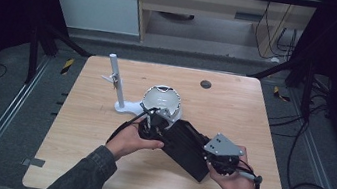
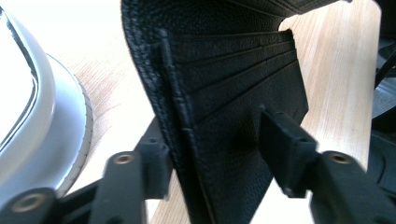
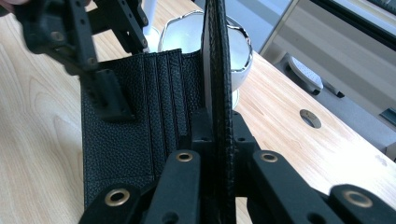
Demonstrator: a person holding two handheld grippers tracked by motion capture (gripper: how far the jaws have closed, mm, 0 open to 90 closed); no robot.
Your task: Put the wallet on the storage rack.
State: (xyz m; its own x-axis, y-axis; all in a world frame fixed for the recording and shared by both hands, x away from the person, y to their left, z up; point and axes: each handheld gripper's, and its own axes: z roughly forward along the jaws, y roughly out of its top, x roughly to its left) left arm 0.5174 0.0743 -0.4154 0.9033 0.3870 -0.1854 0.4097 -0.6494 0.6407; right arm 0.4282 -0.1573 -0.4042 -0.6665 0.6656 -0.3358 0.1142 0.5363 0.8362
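Note:
A black leather wallet (image 1: 184, 145) hangs open over the middle of the wooden table (image 1: 234, 114), between my two grippers. My right gripper (image 1: 201, 156) is shut on one flap (image 3: 217, 70), which stands edge-on between its pads. The other flap, with its card slots (image 2: 233, 84), sits between the jaws of my left gripper (image 2: 217, 135). One pad (image 2: 156, 151) is at the flap's thick edge. The other pad (image 2: 285, 144) stands apart in front of the slot face. From the right gripper view, a left gripper finger (image 3: 109, 100) lies over the slot face (image 3: 140, 116).
A white bowl (image 1: 161, 101) with a shiny rim stands just beyond the wallet, close to my left gripper (image 1: 162, 124). A white post on a foot (image 1: 115, 84) rises at the back left. A round cable hole (image 1: 205, 84) sits near the far edge.

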